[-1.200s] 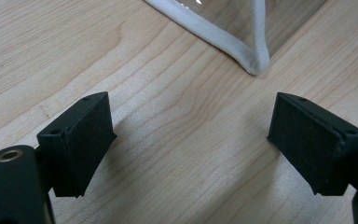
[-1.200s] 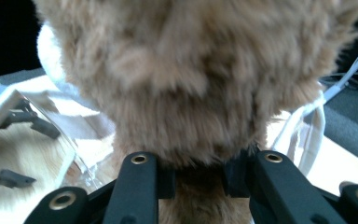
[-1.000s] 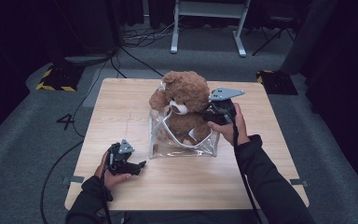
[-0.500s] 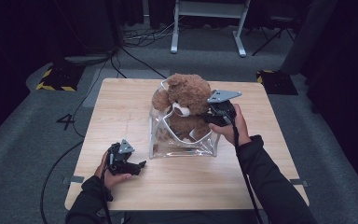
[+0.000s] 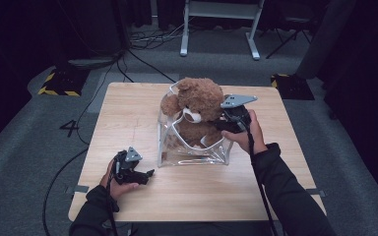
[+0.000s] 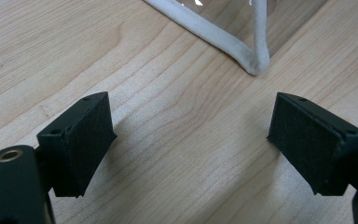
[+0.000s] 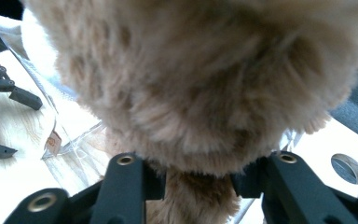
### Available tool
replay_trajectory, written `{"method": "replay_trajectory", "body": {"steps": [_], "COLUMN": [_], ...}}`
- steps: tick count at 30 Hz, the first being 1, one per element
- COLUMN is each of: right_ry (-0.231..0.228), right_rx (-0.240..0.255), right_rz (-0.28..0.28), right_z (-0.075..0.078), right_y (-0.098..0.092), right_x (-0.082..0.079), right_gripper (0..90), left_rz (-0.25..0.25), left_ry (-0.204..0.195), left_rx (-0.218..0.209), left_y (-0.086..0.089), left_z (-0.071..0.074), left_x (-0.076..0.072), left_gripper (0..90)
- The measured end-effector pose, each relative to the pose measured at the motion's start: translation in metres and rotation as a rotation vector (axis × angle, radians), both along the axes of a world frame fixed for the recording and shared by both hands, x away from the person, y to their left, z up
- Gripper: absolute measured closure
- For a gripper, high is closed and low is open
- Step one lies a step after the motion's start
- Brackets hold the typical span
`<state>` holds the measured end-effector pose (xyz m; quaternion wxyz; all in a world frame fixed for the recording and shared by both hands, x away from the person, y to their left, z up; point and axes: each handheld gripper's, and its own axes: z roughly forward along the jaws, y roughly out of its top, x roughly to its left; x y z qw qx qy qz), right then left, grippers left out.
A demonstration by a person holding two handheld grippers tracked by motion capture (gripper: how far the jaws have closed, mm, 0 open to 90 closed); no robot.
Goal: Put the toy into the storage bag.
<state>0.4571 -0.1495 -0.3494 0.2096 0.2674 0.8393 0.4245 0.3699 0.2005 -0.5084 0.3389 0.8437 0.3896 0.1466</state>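
A brown teddy bear [image 5: 197, 105] sits upright in a clear plastic bag [image 5: 192, 156] with white piping, in the middle of the wooden table [image 5: 275, 98]. My right gripper [image 5: 222, 124] is at the bear's side. In the right gripper view the bear's fur [image 7: 200, 79] looms close, and a tuft of it lies between the jaws of my right gripper [image 7: 199, 183]. These jaws have just been opening, and the fur still touches both pads. My left gripper [image 5: 146, 174] rests open on the table left of the bag. Nothing lies between the jaws of my left gripper [image 6: 189, 140], which point at the bag's corner piping [image 6: 254, 60].
Bare table lies in front of the bag and along the left side. Cables and a white metal stand [image 5: 219, 29] are on the grey floor beyond the table. Yellow-black striped blocks [image 5: 56, 83] lie on the floor at the far left and right.
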Motion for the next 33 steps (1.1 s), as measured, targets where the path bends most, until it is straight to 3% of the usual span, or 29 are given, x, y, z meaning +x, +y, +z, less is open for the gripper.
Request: {"method": "replay_trajectory", "body": {"steps": [6, 24, 25, 30, 33], "right_ry": [0.003, -0.007, -0.004, -0.009, -0.036], "right_rx": [0.003, 0.027, 0.024, 0.01, -0.029], "right_rz": [-0.001, -0.03, -0.026, -0.044, -0.088], "right_z": [0.002, 0.0045, 0.0043, 0.0044, 0.0082], "right_y": [-0.0013, -0.0008, 0.0002, 0.0008, 0.0004], "right_x": [-0.0013, -0.0054, -0.006, -0.0071, -0.0094], "right_gripper": [58.4, 38.5, 33.5, 30.6, 30.5], "left_rz": [0.0, 0.0, 0.0, 0.0, -0.001], "left_ry": [0.0, 0.0, 0.0, 0.0, 0.0], "left_rx": [0.0, 0.0, 0.0, 0.0, 0.0], "left_y": [0.0, 0.0, 0.0, 0.0, 0.0], "left_z": [0.0, 0.0, 0.0, 0.0, 0.0], "left_x": [0.0, 0.0, 0.0, 0.0, 0.0], "left_gripper": [13.9, 13.9, 13.9, 13.9, 13.9]}}
